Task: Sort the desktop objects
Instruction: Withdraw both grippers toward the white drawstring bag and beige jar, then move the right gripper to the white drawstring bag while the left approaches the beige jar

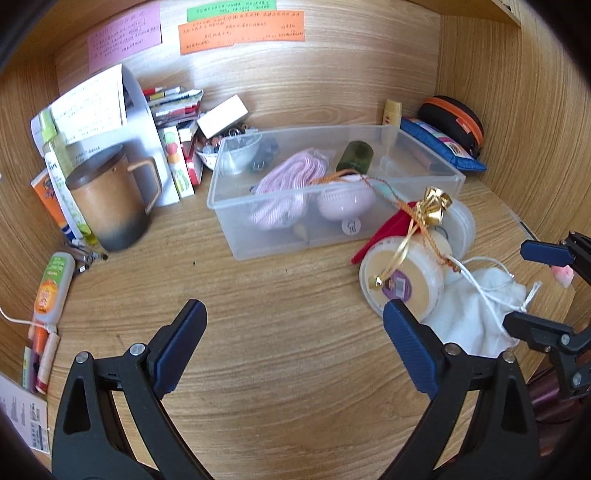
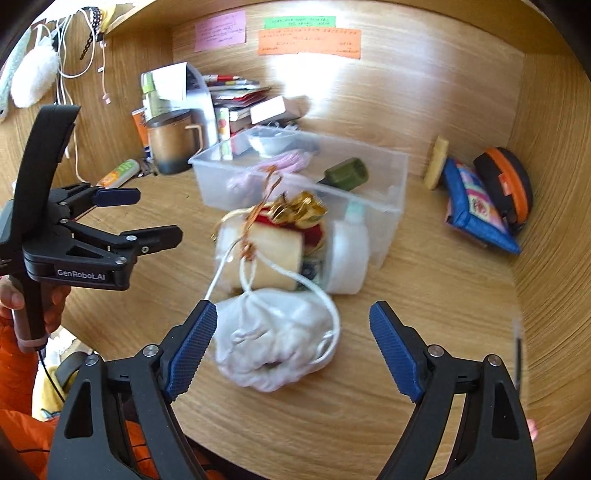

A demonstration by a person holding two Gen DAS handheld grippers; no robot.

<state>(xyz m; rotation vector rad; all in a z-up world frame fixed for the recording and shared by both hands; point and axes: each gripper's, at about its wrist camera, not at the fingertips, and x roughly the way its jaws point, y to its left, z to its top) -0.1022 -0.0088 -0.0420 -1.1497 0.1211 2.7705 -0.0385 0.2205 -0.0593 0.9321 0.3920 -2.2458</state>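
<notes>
**Both claws wide apart over a cluttered wooden surface**

The left claw (image 1: 295,343) hangs above a bare stretch of the wooden surface (image 1: 280,295), its 2 blue pads spread wide with nothing between them. The right claw (image 2: 291,347) is spread just as wide; a white drawstring pouch (image 2: 273,339) lies on the surface between its pads, close beside the left pad, though contact cannot be told, and clear of the right one.

Just behind the pouch lie a round tub (image 2: 266,258) on its side, tied with gold ribbon and a gold bow (image 2: 299,210), and a white container (image 2: 347,254) touching it. Both rest against the front wall of a clear plastic bin (image 1: 258,236). Inside the bin are a pink cord bundle (image 1: 284,184), a pink round case (image 1: 347,199), a dark green cylinder (image 1: 356,157) and a small clear bowl (image 1: 240,151).

Left of the bin stands a brown mug (image 1: 110,199) with a lid, in front of stacked boxes and papers. By the right wall lean a blue pouch (image 2: 476,206) and a black case with an orange zip (image 2: 506,184). 3 coloured notes (image 1: 240,31) are stuck on the back panel.
</notes>
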